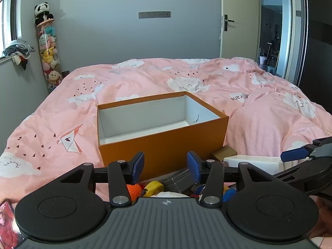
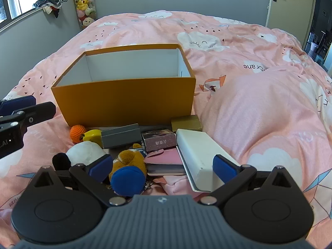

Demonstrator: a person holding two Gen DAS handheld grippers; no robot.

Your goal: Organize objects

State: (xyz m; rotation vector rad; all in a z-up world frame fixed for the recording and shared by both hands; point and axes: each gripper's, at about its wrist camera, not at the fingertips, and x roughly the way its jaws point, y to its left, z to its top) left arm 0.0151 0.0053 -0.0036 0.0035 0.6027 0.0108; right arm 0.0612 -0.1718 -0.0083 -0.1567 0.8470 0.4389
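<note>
An open, empty orange box [image 2: 124, 101] with a white inside stands on the pink bed; it also shows in the left wrist view [image 1: 164, 145]. A pile of small things lies in front of it: an orange knitted ball [image 2: 77, 133], a yellow tape measure [image 2: 92, 135], a grey box [image 2: 121, 138], a pink printed box [image 2: 159, 140], a gold box [image 2: 186, 122], a long white box [image 2: 197, 155], a pink pouch [image 2: 164, 157], a brown plush with a blue ball [image 2: 127, 166] and a white plush [image 2: 85, 153]. My right gripper [image 2: 162, 168] is open and empty above the pile. My left gripper [image 1: 165, 166] is open and empty before the orange box.
The pink duvet [image 2: 259, 114] bulges up to the right of the pile. A tall tube of plush toys [image 1: 48, 51] stands in the far left corner. A door [image 1: 238, 18] stands open at the back right. The left gripper shows at the right wrist view's left edge [image 2: 22, 108].
</note>
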